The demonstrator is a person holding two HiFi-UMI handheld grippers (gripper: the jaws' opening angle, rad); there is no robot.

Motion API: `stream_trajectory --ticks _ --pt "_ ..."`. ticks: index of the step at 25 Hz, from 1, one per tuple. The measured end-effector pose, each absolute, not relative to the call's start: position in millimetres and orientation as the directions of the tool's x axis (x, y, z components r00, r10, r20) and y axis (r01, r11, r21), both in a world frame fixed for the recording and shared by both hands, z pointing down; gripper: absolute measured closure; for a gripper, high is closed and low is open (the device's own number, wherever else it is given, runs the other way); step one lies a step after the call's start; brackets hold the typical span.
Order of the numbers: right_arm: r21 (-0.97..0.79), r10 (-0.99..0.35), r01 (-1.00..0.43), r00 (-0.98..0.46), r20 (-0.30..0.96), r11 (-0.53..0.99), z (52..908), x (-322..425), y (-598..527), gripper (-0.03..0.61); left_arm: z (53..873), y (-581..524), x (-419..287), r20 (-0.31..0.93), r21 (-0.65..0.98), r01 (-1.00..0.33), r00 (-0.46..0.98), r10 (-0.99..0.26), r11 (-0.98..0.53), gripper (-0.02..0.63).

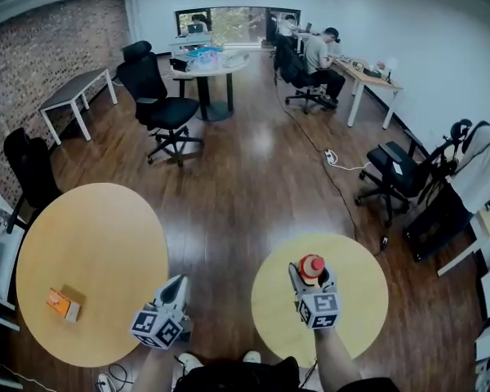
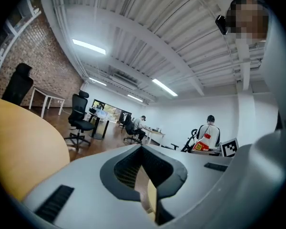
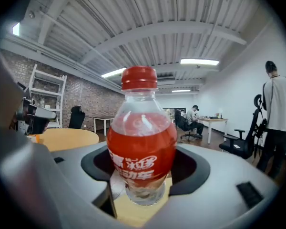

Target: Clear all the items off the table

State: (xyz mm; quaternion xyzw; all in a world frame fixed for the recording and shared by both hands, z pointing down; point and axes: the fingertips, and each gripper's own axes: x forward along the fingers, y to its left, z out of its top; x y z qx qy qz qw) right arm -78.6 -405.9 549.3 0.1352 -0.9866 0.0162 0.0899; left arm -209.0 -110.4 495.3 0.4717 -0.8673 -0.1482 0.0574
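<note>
The right gripper [image 1: 312,276] is closed on a small red-capped bottle [image 1: 311,265] of red drink, its jaws partly apart and pressed to either side of the lower body; the bottle stands upright between them, over the small round table [image 1: 363,296] at the person's right; whether its base rests on that tabletop I cannot tell. The left gripper [image 1: 177,283] has its jaws drawn together at the tips, with nothing between them; it sits at the near right edge of the large round table [image 1: 106,227]. The only other item in view is an orange box [image 1: 63,305], lying flat on the large table, toward its near left side, well apart from both grippers; from the left gripper it lies to the left. Its long axis seems to run slantwise, from far-left to near-right in the head view. The left gripper is plainly the nearer of the two and is free, so the box looks like its job; it would likely need to swing left and close across the box's shorter sides.
</note>
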Motion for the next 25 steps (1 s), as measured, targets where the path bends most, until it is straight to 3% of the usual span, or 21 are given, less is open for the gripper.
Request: stream_trajectory --ticks 6,14,21,25 --pt "0.075 -0.166 -0.155 -0.972 0.164 0.985 532 -145 -332 0.265 500 -36 -243 -0.05 0.32 -0.753 -0.619 -0.784 0.575 0.623" --pt "0.054 -0.014 -0.003 -0.982 0.188 0.999 522 -228 -233 0.265 484 74 -293 -0.1 0.31 -0.681 -0.717 -0.69 0.663 0.623" --pt "0.151 0.228 0.259 -0.954 0.196 0.954 522 -319 -70 0.264 496 234 -297 -0.112 0.312 -0.503 -0.862 -0.494 0.806 0.623" --pt "0.095 0.404 0.424 -0.897 0.179 0.9 513 -358 29 0.264 496 314 -281 -0.095 0.308 -0.357 -0.934 -0.345 0.882 0.623"
